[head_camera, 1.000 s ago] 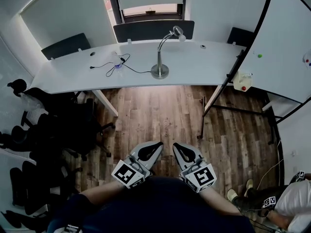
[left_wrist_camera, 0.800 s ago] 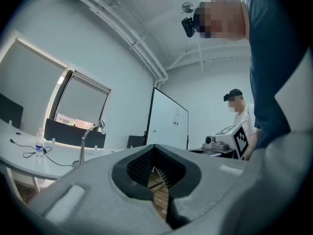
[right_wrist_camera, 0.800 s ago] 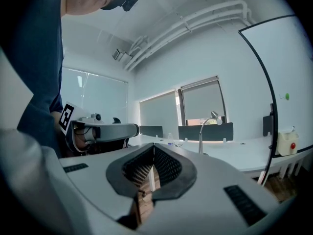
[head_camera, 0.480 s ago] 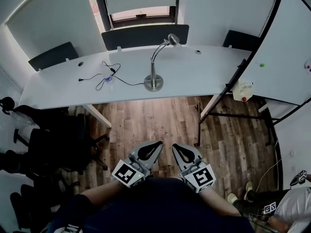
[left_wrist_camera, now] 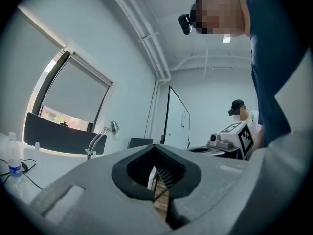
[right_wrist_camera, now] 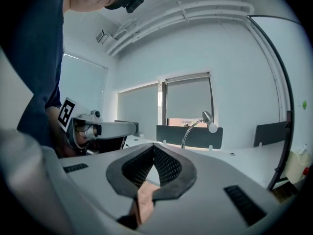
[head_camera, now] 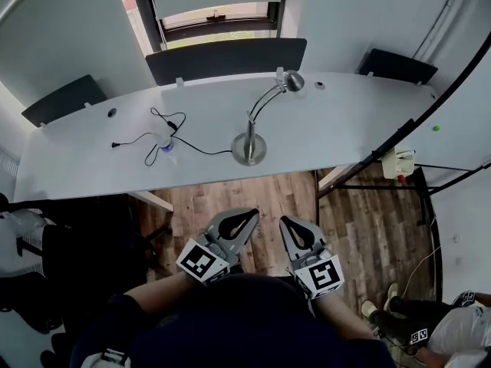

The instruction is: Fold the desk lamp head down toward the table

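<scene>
Left tool [head_camera: 245, 215] and right tool [head_camera: 292, 224], jaws together, empty; desk lamp head [head_camera: 293, 81] stands raised over the counter [head_camera: 368, 113], well ahead. I should close in, steady the lamp base [head_camera: 249, 149], and push the head down.

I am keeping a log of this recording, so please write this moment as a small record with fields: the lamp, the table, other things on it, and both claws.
target: desk lamp stands on the table, head raised on its curved neck, not yet folded down
surface: long white table under the window
other: black cable, left of the lamp
left: left claw shut, empty, short of the table
right: right claw shut, empty, short of the table
contact: neither claw touches the lamp
</scene>
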Tool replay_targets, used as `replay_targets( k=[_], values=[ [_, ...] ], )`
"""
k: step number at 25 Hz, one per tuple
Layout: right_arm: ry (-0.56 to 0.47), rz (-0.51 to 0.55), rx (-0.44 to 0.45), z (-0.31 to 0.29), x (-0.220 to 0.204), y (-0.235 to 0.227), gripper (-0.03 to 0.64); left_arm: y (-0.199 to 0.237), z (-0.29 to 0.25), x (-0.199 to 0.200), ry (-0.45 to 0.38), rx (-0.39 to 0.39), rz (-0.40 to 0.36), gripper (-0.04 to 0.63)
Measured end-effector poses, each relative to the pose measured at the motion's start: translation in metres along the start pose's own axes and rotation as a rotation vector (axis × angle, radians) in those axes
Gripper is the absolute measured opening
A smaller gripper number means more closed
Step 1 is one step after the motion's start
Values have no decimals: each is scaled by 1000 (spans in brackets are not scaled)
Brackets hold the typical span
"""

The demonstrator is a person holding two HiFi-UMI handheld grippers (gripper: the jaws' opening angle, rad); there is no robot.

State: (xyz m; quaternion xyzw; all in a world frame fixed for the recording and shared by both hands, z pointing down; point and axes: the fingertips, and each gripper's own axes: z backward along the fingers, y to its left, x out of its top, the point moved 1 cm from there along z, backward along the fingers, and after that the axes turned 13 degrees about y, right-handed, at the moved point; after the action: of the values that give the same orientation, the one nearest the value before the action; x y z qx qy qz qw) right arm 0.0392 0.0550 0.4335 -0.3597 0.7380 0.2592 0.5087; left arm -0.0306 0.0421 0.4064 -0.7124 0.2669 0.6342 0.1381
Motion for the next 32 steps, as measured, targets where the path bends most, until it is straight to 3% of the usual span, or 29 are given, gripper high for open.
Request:
replay_targets(
  k=[7, 23, 29, 32],
  values=[
    [5, 32, -24, -42, 19, -41, 9, 49, -35, 1, 4, 7, 11, 3],
    [-64, 177, 147, -96, 50, -125, 11, 115, -106, 11, 37, 270, 13, 3],
    [-60, 212, 123, -113, 60, -130, 11, 139, -112, 4, 65, 264, 21, 3],
    [-54, 218, 90, -123, 67, -130, 11, 153, -115, 5, 76, 244, -11, 3]
  ],
)
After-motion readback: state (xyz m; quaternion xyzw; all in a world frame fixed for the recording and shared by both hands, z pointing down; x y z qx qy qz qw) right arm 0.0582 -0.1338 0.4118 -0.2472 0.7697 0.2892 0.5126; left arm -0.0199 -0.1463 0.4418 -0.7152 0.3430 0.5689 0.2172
